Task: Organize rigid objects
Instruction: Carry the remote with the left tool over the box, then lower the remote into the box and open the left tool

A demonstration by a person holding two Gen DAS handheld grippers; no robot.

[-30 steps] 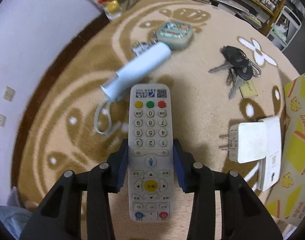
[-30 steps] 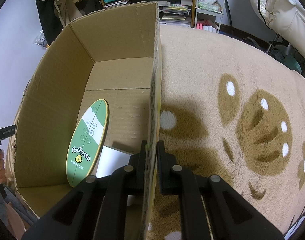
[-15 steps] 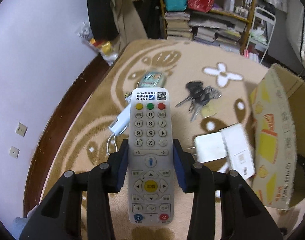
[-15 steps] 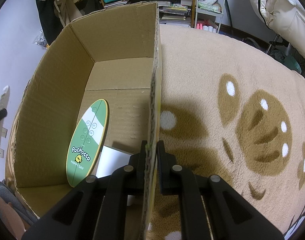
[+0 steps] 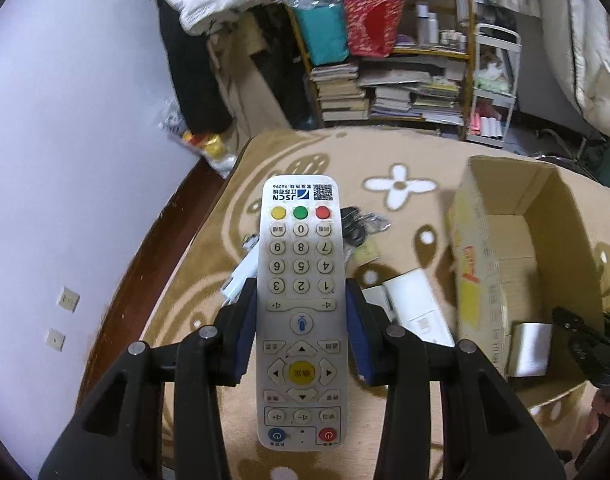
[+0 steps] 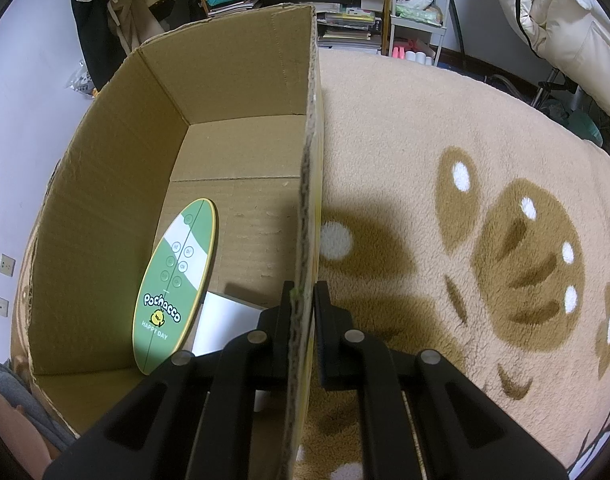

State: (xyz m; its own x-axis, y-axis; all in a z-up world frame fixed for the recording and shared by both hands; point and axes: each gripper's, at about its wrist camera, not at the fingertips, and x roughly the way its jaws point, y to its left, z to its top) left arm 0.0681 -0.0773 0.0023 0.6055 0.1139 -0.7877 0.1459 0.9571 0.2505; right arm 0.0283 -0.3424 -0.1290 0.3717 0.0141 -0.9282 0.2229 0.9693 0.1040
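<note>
A white remote control [image 5: 301,280] with coloured buttons is clamped at its middle by my left gripper [image 5: 301,297], held in the air above the patterned rug. To its right stands an open cardboard box [image 5: 481,280]. My right gripper [image 6: 303,300] is shut on the box's near side wall [image 6: 311,184], one finger inside and one outside. A green oval Pochacco board [image 6: 177,280] leans against the box's left wall, beside a white flat item [image 6: 221,324]. On the rug below the remote lie a bunch of keys [image 5: 361,224], a white charger [image 5: 413,304] and a white tube [image 5: 241,276].
The beige rug [image 6: 465,128] spreads right of the box. A shelf of books and bags [image 5: 385,80] stands at the back. The white wall [image 5: 65,160] and dark floor strip run along the left. White bedding [image 6: 565,20] hangs at the far right.
My left gripper has risen with the remote and tilted up, so the rug items now look smaller and the shelf and box have come into view. The right gripper has stayed put on the box wall.
</note>
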